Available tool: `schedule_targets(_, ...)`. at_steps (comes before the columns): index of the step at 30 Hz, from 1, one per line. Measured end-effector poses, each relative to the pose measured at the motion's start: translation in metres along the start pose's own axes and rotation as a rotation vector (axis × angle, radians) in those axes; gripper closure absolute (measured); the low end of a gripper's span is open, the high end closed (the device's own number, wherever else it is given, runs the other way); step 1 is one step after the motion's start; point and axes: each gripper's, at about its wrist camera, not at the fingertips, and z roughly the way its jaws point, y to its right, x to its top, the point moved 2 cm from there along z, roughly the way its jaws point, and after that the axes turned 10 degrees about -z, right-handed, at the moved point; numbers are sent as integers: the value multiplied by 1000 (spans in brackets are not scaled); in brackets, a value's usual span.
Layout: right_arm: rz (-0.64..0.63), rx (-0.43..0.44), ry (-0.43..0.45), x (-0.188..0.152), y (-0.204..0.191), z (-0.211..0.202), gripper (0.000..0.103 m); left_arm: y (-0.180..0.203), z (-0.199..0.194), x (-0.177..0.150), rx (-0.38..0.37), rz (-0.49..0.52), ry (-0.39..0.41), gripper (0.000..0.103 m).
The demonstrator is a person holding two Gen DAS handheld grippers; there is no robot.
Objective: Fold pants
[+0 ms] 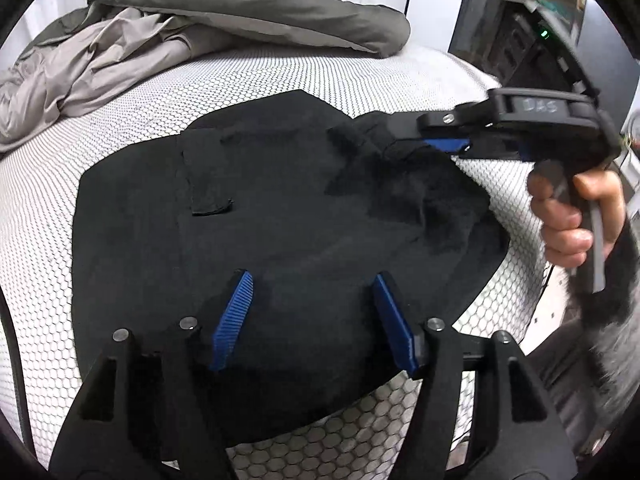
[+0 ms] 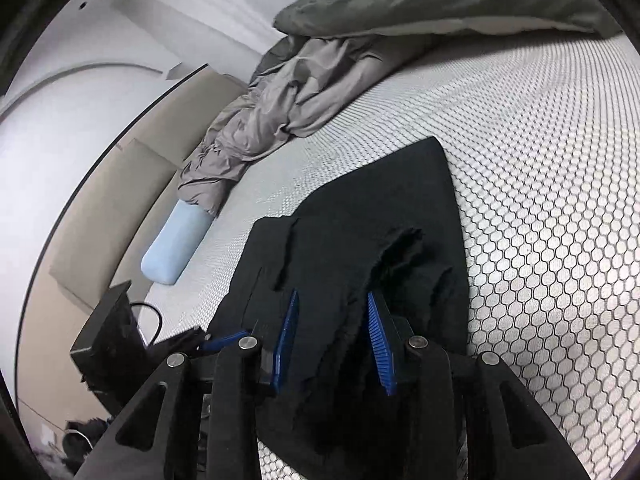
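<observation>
The black pants [image 1: 280, 216] lie folded in a broad flat stack on the white honeycomb-patterned mattress [image 1: 120, 120]. My left gripper [image 1: 312, 280] is open just above the near part of the pants, its blue pads spread wide. My right gripper [image 1: 424, 146] reaches in from the right over the pants' far right edge, where the cloth is bunched. In the right wrist view the right gripper [image 2: 332, 300] is open, with a raised fold of the pants [image 2: 360, 240] between its blue pads. The left gripper's tip shows low at the left of that view.
A grey-green duvet [image 1: 248, 8] and a crumpled grey sheet [image 1: 80, 68] lie along the far side of the mattress. A light blue pillow [image 2: 176, 244] sits by the beige headboard [image 2: 100, 208]. A dark unit [image 1: 520, 32] stands beyond the bed's right edge.
</observation>
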Motion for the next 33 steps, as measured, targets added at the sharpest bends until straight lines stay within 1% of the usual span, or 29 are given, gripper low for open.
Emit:
schedule_targets(3,33,5,-11,5,9,9,68,5,6,4,1,8,-2,42)
schedule_targets(5,22,-24,-42,5,8,16,69,8,10,7,1,18,-8,42)
schedule_targets(6,2,-49,-75,1,6,21,73,7,12,8,1,22,-10,42)
schedule_targets(7,-17,-78,-100,-3,3,24,83,7,13,8,2,25,-12,42)
schedule_targets(8,-43,-101,-113,-9,-2,24,89,6,15,9,3,28,-14,42)
schedule_targets(10,-58,-123,-96,-11,-9,19,94,4,16,9,2,31,-16,42)
schedule_targets(12,-88,-82,-41,-7,-27,4,95,3,14,9,-2,28,-14,42)
schedule_targets(14,-89,-61,-24,-12,-34,-7,95,2,13,8,-10,25,-17,42)
schedule_targets(15,-68,-89,-52,-21,-25,-5,95,2,13,7,-9,27,-20,42)
schedule_targets(16,-46,-137,-99,-28,-15,2,94,2,14,6,-9,32,-23,42)
schedule_targets(17,-21,-141,-135,-33,-5,10,94,3,15,6,-2,38,-26,42)
schedule_targets(19,20,-81,-100,-31,-1,4,92,4,15,6,9,46,-20,42)
schedule_targets(21,-3,-57,-79,-33,-6,-9,89,6,14,7,11,42,-19,42)
schedule_targets(23,-17,-18,-88,-39,-10,-16,85,6,15,8,3,35,-19,41)
schedule_targets(24,-20,3,-101,-43,-11,-16,85,7,17,8,4,35,-20,40)
schedule_targets(25,-32,-8,-119,-46,-11,-14,85,7,18,8,8,37,-20,40)
schedule_targets(27,-60,-47,-113,-49,-14,-15,89,9,20,9,13,42,-20,40)
schedule_targets(28,-86,-78,-91,-47,-19,-18,92,10,20,9,11,46,-20,39)
schedule_targets(30,-122,-99,-27,-41,-30,-29,94,12,20,11,6,49,-15,39)
schedule_targets(31,-126,-118,-17,-38,-31,-32,94,12,20,11,5,49,-13,38)
schedule_targets(32,-137,-172,-30,-37,-29,-31,92,12,21,12,5,49,-16,38)
schedule_targets(33,-151,-261,-73,-39,-20,-24,90,11,21,12,4,50,-20,38)
